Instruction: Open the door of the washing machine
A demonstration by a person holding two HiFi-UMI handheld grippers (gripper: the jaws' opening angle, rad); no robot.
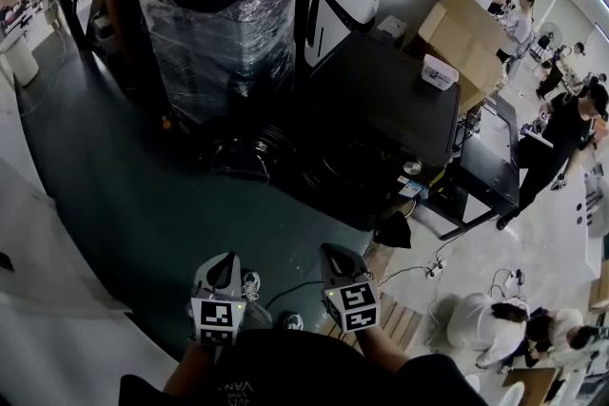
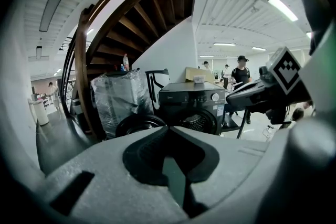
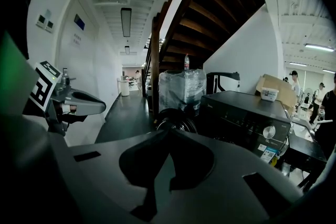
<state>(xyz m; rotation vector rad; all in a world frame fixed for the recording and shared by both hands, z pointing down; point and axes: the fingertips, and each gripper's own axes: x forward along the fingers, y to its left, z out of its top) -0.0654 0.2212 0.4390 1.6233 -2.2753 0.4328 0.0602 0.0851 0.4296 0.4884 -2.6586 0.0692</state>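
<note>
Since the round door of the washing machine already looks swung open beside the drum, we judge the task basically done. Our left tongs and right tongs are both closed, empty and well apart from the machine.

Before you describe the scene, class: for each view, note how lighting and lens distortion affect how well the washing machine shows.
Head view: dim, the washing machine a near-black block with little detail, the floor at right brighter. Left gripper view: heavy fisheye bending and dark corners, yet the machine is evenly lit and fairly clear. Right gripper view: darker, its front in shadow, the knob catching light.
</note>
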